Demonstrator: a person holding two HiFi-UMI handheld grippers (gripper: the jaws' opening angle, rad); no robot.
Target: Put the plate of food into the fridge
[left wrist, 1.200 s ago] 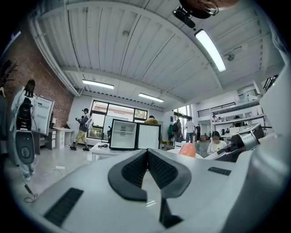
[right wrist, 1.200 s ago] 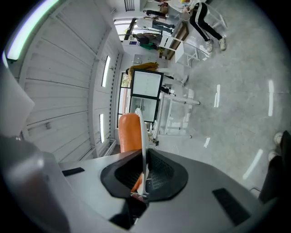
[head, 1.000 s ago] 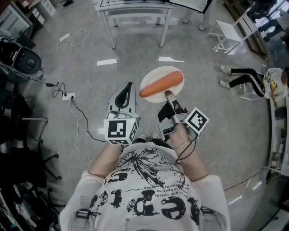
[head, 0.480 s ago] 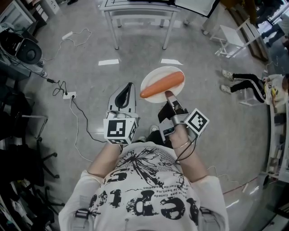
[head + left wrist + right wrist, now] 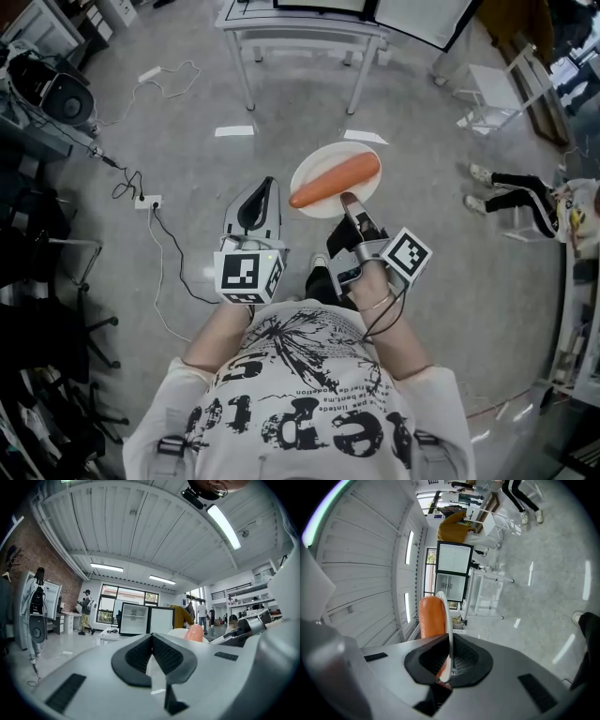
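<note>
In the head view, the right gripper (image 5: pixel 349 202) holds the near rim of the white plate (image 5: pixel 319 159), which reaches out ahead of its jaws, above the floor. The carrot (image 5: pixel 336 180) lies across the plate, just past the fingertips. The left gripper (image 5: pixel 265 187) is beside the right one, apart from the plate. A table (image 5: pixel 300 17) stands well ahead of both.

In the left gripper view, the left gripper (image 5: pixel 151 641) has its jaws together with nothing between them. Straight ahead of the tips, far off, stands the small fridge (image 5: pixel 133 619) with its door open. The carrot (image 5: pixel 196 632) shows to the right.

In the right gripper view, the right gripper (image 5: pixel 449 660) has its jaws narrow, pressed on the thin plate (image 5: pixel 447 620) rim. The carrot (image 5: pixel 431 616) lies against the plate's face. The fridge (image 5: pixel 452 573) is ahead, beyond the plate.

I judge the step to be carrying. The grip is on one edge only and the carrot is round, so the plate should stay level and move slowly, aimed at the open compartment.
</note>
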